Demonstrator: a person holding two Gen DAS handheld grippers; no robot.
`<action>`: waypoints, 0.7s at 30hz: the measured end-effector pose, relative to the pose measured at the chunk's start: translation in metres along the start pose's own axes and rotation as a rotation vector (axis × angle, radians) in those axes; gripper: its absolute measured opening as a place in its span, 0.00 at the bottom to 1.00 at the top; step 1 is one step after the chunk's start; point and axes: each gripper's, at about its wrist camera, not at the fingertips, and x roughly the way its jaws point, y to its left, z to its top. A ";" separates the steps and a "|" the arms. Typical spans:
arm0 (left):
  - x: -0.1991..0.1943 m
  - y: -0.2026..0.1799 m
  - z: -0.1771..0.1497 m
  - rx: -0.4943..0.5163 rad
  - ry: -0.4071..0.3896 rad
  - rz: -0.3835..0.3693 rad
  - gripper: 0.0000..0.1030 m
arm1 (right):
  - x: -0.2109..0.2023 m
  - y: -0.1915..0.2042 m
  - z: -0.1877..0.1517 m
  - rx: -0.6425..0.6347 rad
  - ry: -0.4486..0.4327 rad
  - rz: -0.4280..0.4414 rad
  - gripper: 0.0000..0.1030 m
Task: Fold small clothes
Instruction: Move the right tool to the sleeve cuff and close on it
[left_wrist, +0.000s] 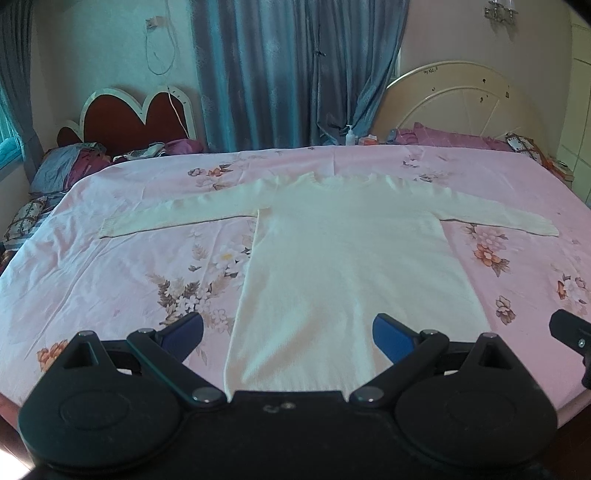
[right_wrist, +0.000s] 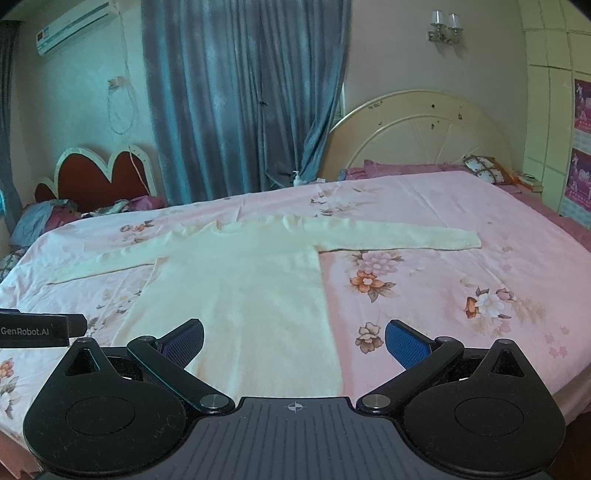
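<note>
Hovering over the near hem, you hold the left gripper (left_wrist: 288, 338) and the right gripper (right_wrist: 294, 343) with fingers spread wide and nothing between them. The cream sweater (left_wrist: 347, 258) lies flat on the pink floral bedsheet (left_wrist: 129, 258), collar away from you, both sleeves stretched straight out to the sides. Spreading it this way probably gives you clean fold lines: each sleeve (right_wrist: 399, 238) can swing inward across the body. No fold looks made yet.

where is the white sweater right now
The white sweater lies flat on the pink bedsheet, sleeves spread, hem nearest both open tongs, collar toward the blue curtain.
</note>
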 end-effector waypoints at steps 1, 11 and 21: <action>0.005 0.001 0.003 0.001 0.000 -0.005 0.95 | 0.005 0.000 0.001 0.005 0.002 -0.002 1.00; 0.062 0.015 0.031 0.037 0.014 -0.044 0.95 | 0.053 -0.001 0.016 0.050 0.005 -0.070 1.00; 0.123 0.032 0.064 0.036 0.020 -0.066 0.95 | 0.103 -0.026 0.043 0.151 -0.023 -0.163 1.00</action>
